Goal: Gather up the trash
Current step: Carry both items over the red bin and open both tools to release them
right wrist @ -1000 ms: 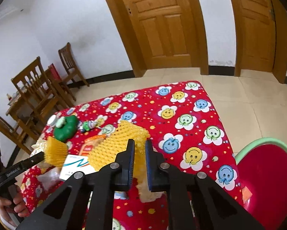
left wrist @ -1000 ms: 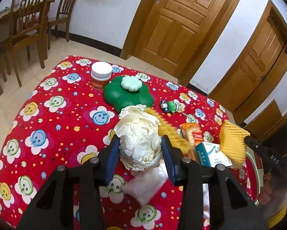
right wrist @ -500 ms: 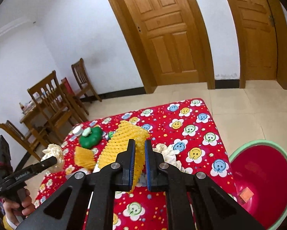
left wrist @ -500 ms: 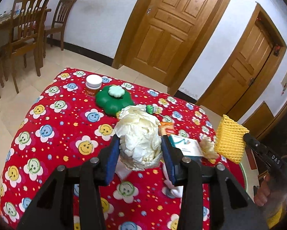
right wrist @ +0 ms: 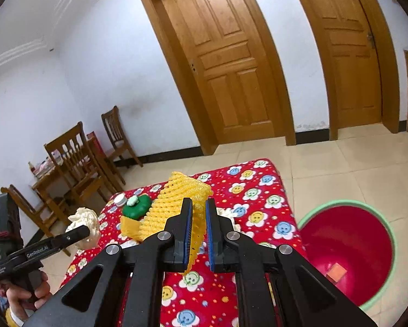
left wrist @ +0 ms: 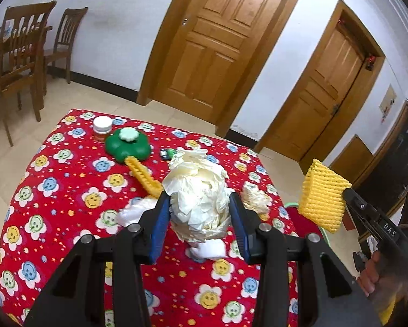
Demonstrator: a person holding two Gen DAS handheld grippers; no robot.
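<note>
Both loads are now riding higher above the red smiley tablecloth [left wrist: 67, 190] than a second ago: left gripper [left wrist: 200, 212] is clamping the crumpled paper wad [left wrist: 198, 190], right gripper [right wrist: 198, 226] is pinching the yellow foam fruit net [right wrist: 174, 207] with jaws nearly together. The red basin [right wrist: 348, 248] is sitting on the floor just beside the cloth's edge, so the carry toward it is probably starting; a second yellow net [left wrist: 144, 174], a plastic bag [left wrist: 134, 209] and another wad [left wrist: 254, 196] are lying on the cloth, awaiting collection
</note>
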